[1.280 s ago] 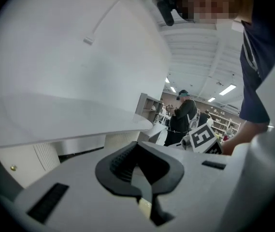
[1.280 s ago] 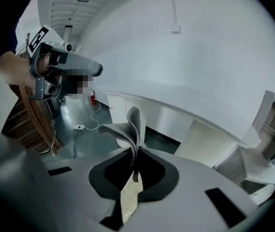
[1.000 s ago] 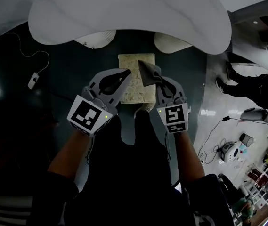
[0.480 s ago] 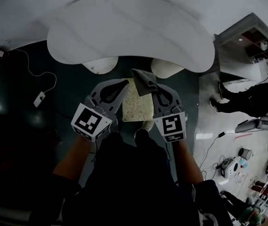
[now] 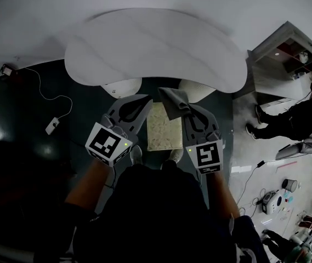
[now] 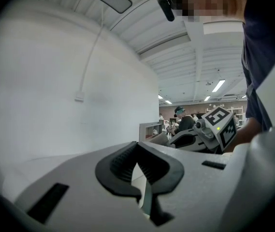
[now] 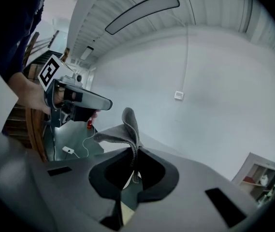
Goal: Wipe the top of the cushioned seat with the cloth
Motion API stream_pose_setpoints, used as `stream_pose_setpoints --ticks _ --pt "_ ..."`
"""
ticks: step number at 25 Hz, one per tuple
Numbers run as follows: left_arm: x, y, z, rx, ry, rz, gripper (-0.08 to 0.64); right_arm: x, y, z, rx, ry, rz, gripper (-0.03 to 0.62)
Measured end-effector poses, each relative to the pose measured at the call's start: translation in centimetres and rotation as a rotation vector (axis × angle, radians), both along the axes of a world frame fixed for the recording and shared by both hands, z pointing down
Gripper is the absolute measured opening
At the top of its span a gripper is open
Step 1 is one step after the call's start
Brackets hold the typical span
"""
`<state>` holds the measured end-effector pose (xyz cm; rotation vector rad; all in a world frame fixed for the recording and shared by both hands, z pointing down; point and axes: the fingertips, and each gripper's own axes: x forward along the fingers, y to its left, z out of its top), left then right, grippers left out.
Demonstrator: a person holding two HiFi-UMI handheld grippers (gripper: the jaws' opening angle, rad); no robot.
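Grey cloth (image 5: 172, 100) was still pinched in my right gripper (image 5: 186, 109), the jaws clamped on one fold so that the loose part stood up and flopped over above the tips. My left gripper (image 5: 143, 102) had its jaws together on nothing and hung over the left edge of the cushioned seat (image 5: 164, 129).

A second before, the cloth had lain across the seat's far right part. Now it sat past the seat's far right corner, with only its near edge overlapping the pale, speckled top. Both gripper views looked out level at a wall instead of down at the cushion, so I judged that I had lifted both tools off the seat. The seat also looked smaller beneath me, as if I had straightened up.

Beyond the seat's far edge stood two pale bases (image 5: 122, 86) under a white table (image 5: 156, 48). Well to the seat's left a cable (image 5: 51, 126) lay on the dark floor.

I took this as a stroke ended or paused. To wipe more, the cloth would have to come down flat on the top again.
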<state>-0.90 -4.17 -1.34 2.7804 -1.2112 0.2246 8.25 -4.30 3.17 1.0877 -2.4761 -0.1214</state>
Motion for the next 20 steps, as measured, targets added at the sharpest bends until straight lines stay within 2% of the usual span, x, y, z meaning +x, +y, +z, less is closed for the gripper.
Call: stream_pose_setpoints --ticks 6,20 --pt "1.5 -0.7 -1.5 0.028 -0.005 0.021 0.008 1.6 -0.2 -1.9 -0.017 -0.093 0.017 0.032" --pt "1.0 -0.5 -0.6 0.024 -0.007 0.018 0.008 1.6 -0.2 -2.1 -0.008 -0.096 0.016 0.032"
